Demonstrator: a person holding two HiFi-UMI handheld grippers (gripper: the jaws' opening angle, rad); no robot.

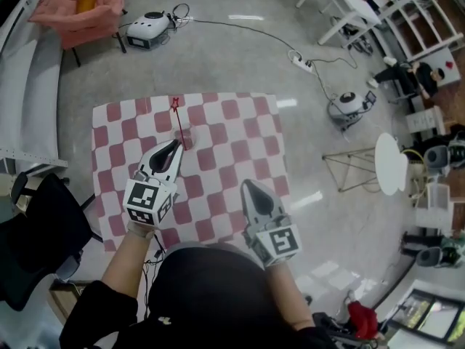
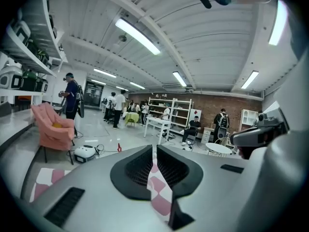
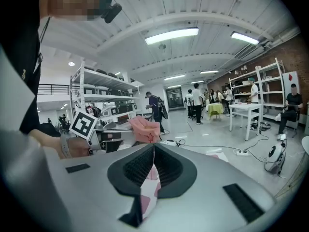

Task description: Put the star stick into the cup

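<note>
On the red-and-white checked table stands a small pale cup. The star stick, thin and red with a star on top, rises from the cup and leans toward the far edge. My left gripper is shut, its tip just left of the cup and nothing visibly between its jaws. My right gripper is shut too, over the near right part of the table, well clear of the cup. The red star shows beyond the right jaws, and the star left of the left jaws.
A pink armchair and a white floor device with cables stand beyond the table. A black chair sits at the near left. A power strip, a round white table and shelving lie to the right.
</note>
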